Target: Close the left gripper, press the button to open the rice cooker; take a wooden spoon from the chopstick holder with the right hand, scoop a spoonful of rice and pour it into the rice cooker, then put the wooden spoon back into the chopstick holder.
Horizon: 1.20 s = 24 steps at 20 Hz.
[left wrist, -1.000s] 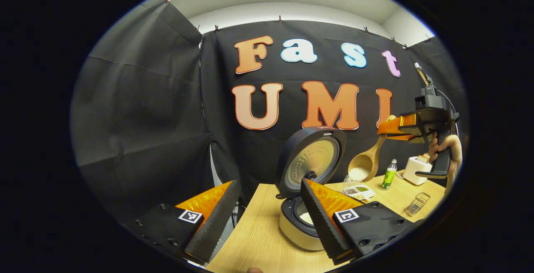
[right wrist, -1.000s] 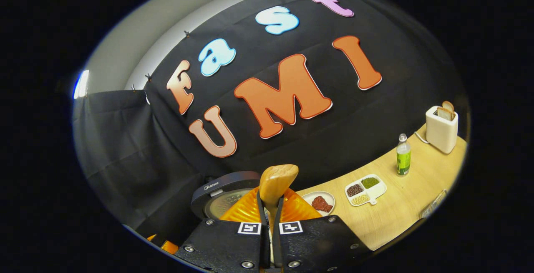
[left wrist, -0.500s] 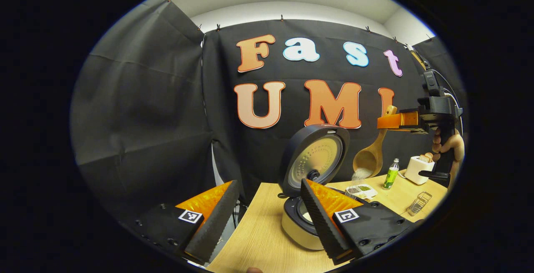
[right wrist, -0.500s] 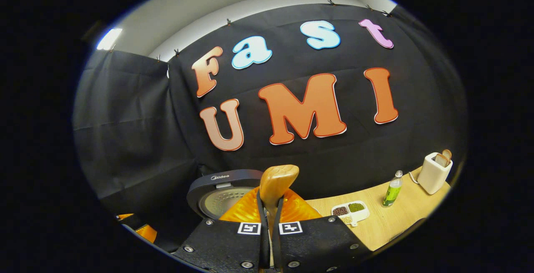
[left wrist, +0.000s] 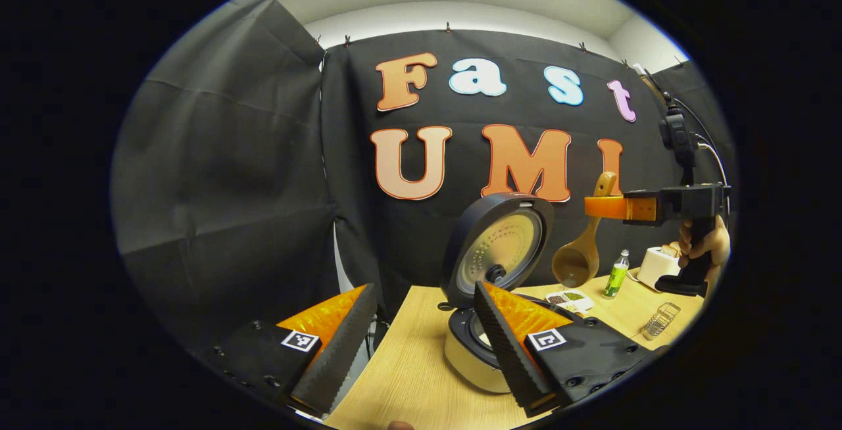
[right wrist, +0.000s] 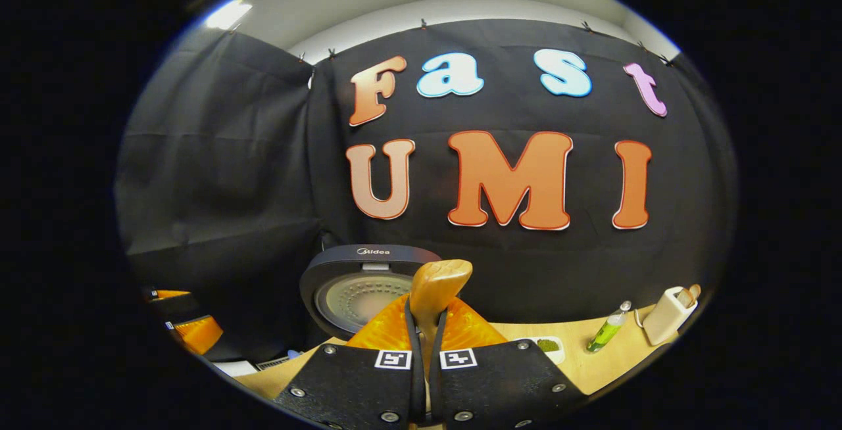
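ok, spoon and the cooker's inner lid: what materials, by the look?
Wooden spoon: wood, smooth tan finish, faint grain, held in the right claw. Rice cooker inner lid: likely brushed metal, dull grey sheen with dimples; outer shell looks like dark plastic.

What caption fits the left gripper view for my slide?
Right gripper holds the spoon beside the open cooker; left gripper open.

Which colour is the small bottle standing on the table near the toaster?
The bottle is green with a pale cap; the left gripper view shows it best.
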{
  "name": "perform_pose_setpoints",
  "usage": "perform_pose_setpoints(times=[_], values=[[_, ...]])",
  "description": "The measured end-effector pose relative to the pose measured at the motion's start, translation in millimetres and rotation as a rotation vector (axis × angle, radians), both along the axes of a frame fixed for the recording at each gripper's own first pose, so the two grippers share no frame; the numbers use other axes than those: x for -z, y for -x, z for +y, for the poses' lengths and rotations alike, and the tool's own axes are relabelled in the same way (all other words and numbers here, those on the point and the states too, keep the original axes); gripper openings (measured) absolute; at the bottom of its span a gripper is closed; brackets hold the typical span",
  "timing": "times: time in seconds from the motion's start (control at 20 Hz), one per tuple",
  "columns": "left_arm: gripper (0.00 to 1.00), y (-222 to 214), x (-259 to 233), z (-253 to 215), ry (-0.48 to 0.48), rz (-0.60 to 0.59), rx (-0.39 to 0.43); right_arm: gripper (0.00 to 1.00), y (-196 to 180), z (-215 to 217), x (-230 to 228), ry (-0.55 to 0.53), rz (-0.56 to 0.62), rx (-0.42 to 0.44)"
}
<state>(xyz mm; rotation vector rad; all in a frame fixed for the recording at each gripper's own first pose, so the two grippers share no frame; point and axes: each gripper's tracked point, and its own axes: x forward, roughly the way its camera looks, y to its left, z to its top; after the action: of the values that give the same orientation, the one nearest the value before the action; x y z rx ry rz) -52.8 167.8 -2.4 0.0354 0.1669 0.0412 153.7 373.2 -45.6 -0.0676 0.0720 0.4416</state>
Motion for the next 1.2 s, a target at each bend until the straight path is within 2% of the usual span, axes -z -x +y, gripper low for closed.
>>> perform_pose_setpoints(times=[0.3, 0.4, 0.55, 0.95, 1.1, 1.2], values=[[0.97, 1, -1, -1, 0.000, -0.004, -0.001, 0.02, 12, 9, 4, 0.094, -0.055, -0.049], [0.97, 2, -1, -3, 0.000, -0.003, 0.001, 0.02, 10, 3, 7, 0.042, -0.007, -0.045], [0.99, 4, -7, -8, 0.025, -0.014, 0.009, 0.02, 10, -17, -1, -0.118, 0.084, -0.006], [1.00, 14, -31, -25, 0.074, -0.046, 0.005, 0.01, 32, -137, -47, -0.366, 0.100, 0.077], [0.97, 19, -35, -33, 0.072, -0.057, 0.003, 0.02, 37, -201, -39, -0.384, 0.100, 0.161], [0.99, 21, -39, -36, 0.062, -0.067, -0.004, 0.02, 43, -243, -31, -0.388, 0.102, 0.221]])
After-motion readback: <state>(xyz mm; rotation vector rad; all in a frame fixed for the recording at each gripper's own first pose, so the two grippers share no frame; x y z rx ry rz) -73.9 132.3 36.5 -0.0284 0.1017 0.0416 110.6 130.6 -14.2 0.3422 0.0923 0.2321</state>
